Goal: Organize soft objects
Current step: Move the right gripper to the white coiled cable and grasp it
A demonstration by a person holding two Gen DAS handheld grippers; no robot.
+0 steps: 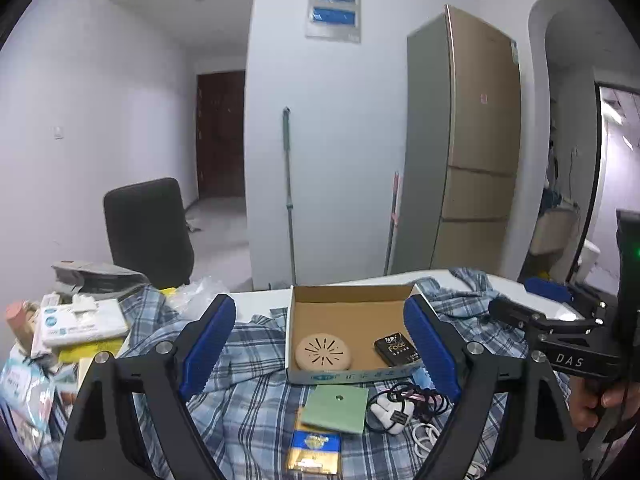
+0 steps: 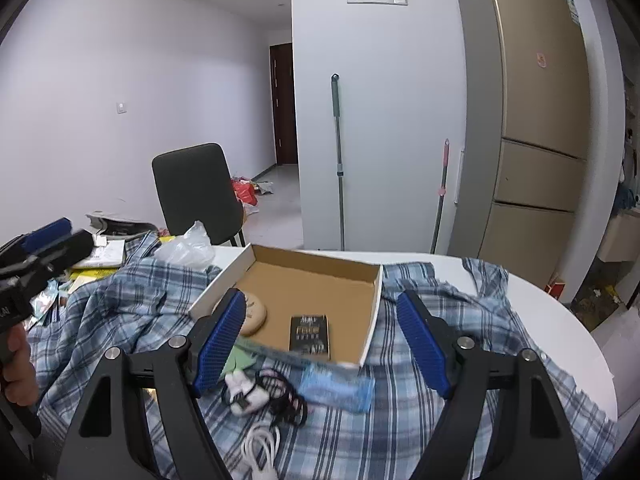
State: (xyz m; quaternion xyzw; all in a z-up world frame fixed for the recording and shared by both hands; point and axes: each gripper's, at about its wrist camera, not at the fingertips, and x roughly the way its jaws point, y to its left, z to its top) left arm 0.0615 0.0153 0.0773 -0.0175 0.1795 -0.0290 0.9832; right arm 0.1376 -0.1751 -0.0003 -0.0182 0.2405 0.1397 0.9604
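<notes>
We hold the left gripper above the table with its blue fingers spread wide apart and nothing between them. Our right gripper hangs the same way, fingers apart and empty. The blue plaid shirt lies crumpled and spread over the white table, covering most of it. On the shirt sits a shallow cardboard box, and inside it we see a round tan disc and a small black packet, lying apart from each other. Just in front of the box, on the shirt, lie a green card, a tangle of black cable and a light blue packet. A pile of tissue packs crowds the table's left end.
</notes>
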